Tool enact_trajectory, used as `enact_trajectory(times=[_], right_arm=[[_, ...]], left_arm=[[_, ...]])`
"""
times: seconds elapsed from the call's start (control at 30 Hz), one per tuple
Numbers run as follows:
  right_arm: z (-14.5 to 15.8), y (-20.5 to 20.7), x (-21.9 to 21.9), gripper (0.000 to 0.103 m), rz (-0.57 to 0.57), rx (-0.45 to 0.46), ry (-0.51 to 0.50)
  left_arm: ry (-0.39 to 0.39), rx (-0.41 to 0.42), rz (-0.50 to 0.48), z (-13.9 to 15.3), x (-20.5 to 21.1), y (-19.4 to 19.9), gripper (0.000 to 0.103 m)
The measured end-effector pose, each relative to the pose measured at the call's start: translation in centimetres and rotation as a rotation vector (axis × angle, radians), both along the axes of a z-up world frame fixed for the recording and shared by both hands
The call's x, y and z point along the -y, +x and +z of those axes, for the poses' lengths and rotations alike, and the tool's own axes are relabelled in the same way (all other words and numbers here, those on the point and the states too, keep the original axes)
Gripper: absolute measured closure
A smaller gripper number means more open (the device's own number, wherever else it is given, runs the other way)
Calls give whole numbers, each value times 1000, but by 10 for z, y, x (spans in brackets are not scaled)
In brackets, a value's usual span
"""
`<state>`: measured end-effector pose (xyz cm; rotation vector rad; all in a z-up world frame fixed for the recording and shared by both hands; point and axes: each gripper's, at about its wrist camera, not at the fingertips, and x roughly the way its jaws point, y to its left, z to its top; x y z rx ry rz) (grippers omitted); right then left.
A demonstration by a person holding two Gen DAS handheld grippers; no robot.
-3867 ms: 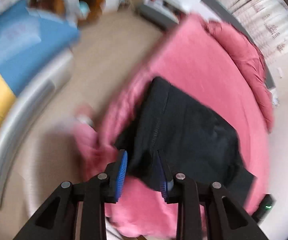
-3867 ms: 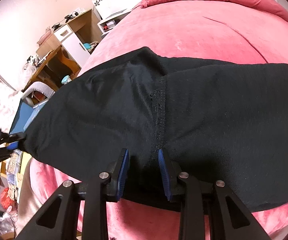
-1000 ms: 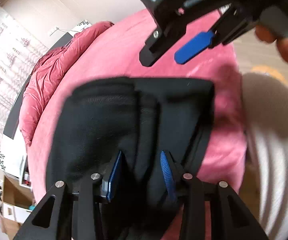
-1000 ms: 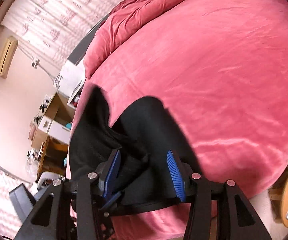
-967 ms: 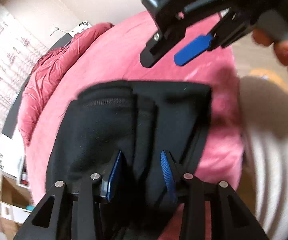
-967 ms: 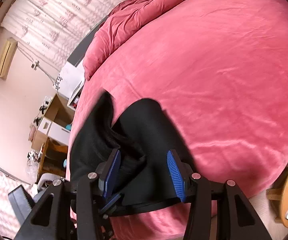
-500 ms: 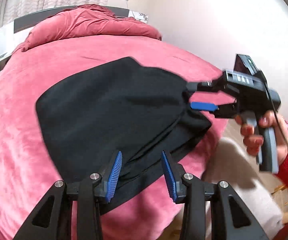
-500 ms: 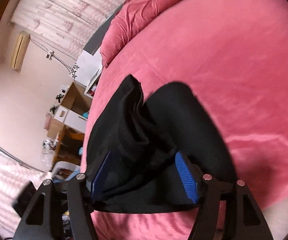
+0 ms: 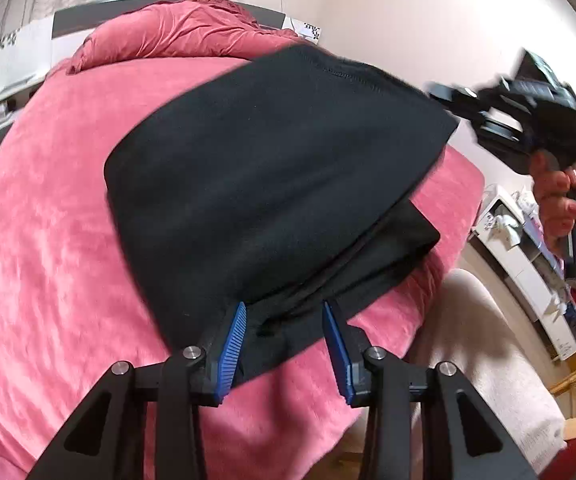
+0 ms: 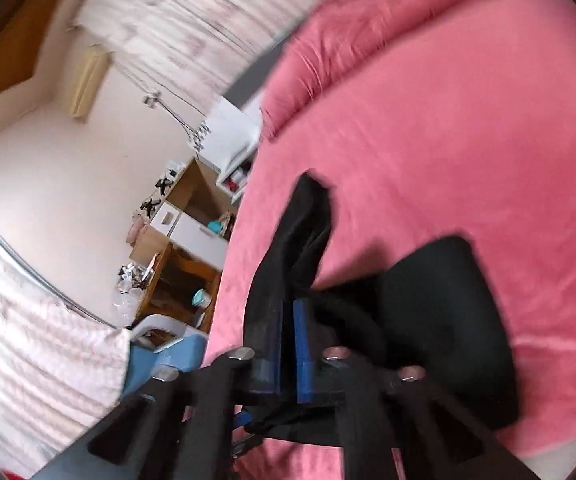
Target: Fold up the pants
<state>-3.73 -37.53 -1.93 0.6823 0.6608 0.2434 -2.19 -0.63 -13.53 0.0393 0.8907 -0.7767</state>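
Note:
The black pants (image 9: 271,184) lie folded on the pink bed (image 9: 47,240), with their top layer lifted at the right. My left gripper (image 9: 283,344) stands open at the pants' near edge, with cloth between its blue pads. My right gripper (image 10: 286,336) is shut on a corner of the pants (image 10: 300,256) and holds it raised above the bed. It also shows in the left wrist view (image 9: 448,98), held in a hand at the lifted corner. The rest of the pants (image 10: 440,312) lies on the bed below.
A bunched pink duvet (image 9: 175,40) lies at the head of the bed. A wooden desk and white drawers (image 10: 183,240) stand beside the bed, with a blue chair (image 10: 159,352) near its foot. A white shelf unit (image 9: 528,248) stands on the right.
My right gripper has shut on the pants' corner and lifted it higher, raising the top layer. My left gripper stays open at the near edge.

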Motion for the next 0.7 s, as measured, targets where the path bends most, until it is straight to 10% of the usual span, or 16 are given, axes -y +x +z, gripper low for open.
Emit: enact_trajectory(times=[0.27,0.37,0.53,0.6,0.7], right_arm=[[-80,-16,18,91,-57,-189,67],[-90,-4,5,9,-38,-177,47],[-114,28,2,34,-39,-225,139],[-123,44,-4,88,-16,-263,167],[-111,49,-10,90,19,-243,167]], left_arm=[[-80,-26,-19,-9,-17,-12,62],[-121,0,4,0,-24,-11,62],[-139,-31,61,-2,-24,16,62],[-89,-28,60,-8,-16,22,62],[-92,-23,47,-5,-18,22,62]])
